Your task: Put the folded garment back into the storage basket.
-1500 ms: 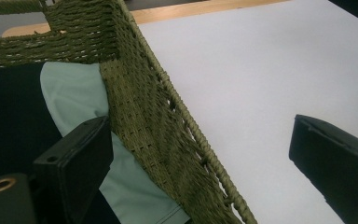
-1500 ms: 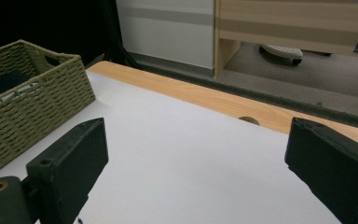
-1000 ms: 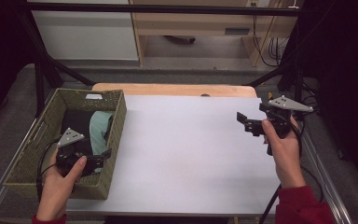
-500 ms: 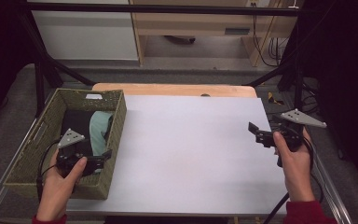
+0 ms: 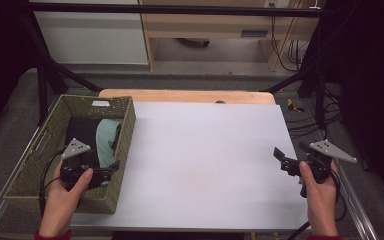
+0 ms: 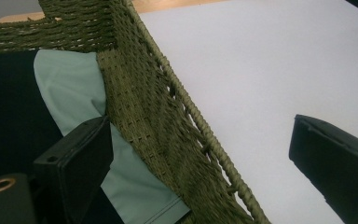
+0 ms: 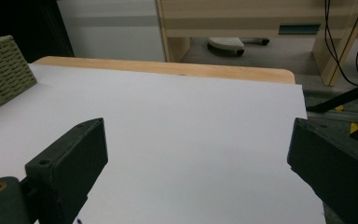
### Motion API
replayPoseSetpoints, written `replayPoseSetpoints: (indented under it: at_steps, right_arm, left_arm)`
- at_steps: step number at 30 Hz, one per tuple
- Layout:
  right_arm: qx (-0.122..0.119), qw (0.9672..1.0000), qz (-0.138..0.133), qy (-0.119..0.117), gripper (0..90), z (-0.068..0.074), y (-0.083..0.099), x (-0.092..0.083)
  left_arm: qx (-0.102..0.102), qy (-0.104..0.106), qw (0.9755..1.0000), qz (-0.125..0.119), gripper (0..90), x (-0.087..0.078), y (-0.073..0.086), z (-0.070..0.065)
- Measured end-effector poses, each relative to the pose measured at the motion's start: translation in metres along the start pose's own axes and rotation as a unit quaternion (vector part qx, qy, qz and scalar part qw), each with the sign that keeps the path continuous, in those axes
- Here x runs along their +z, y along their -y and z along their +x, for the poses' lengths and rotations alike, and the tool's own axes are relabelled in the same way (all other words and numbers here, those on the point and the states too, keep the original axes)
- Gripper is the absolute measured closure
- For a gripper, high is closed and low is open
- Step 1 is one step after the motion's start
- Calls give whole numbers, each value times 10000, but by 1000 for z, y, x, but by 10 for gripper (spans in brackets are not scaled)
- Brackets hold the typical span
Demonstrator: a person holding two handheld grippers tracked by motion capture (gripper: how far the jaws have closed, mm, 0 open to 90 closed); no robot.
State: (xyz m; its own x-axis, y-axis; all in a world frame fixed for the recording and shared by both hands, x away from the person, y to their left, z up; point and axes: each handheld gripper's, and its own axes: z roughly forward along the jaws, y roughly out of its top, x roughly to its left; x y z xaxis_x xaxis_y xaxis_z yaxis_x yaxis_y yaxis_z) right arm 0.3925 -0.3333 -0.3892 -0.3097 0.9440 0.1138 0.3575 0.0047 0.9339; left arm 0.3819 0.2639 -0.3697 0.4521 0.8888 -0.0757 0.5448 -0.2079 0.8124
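Note:
A green woven basket (image 5: pixel 126 125) stands at the table's left edge, holding a pale teal cloth (image 5: pixel 107 137) and a black cloth (image 5: pixel 82 132). My left gripper (image 5: pixel 111 169) is open at the basket's near right corner. In the left gripper view it (image 6: pixel 200 158) straddles the basket wall (image 6: pixel 140 93): one jaw hangs inside over the teal cloth (image 6: pixel 67 88), the other over the white table. Black cloth (image 6: pixel 9 107) lies deeper in. My right gripper (image 5: pixel 281 160) is open above the table's right side and holds nothing; in the right gripper view it (image 7: pixel 196 172) faces the bare surface.
A white sheet (image 5: pixel 205 155) covers the table, with a wooden strip (image 5: pixel 190 95) along its far edge. The basket's corner (image 7: pixel 2 70) shows at the far left of the right gripper view. Cabinets and a desk stand beyond; cables (image 5: pixel 305 115) hang at the right.
My right gripper has come back toward the person along the table's right edge and dropped lower. The left gripper has stayed at the basket.

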Motion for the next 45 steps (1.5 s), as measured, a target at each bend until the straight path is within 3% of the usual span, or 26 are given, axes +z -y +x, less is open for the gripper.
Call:
replayPoseSetpoints:
  at_steps: [6,22,30,35,41,45]
  right_arm:
    - [133,9999,97,5,59,-1,25,1]
    - [73,9998,167,-126,83,9,66,14]
    - [-45,9988,247,-415,84,22,72,22]
    - [-134,9971,438,-615,108,30,77,30]
    - [-167,9949,472,-872,130,40,73,38]
    - [-236,9944,486,-913,121,46,72,45]
  left_arm:
    - [17,29,10000,14,64,1,1,-1]
    - [32,67,10000,40,63,3,2,-2]
    - [71,73,9999,96,61,4,2,-4]
    - [120,105,9998,103,61,6,2,-7]
    - [192,204,9996,93,62,6,2,-8]
    - [202,192,9996,25,62,3,2,-7]
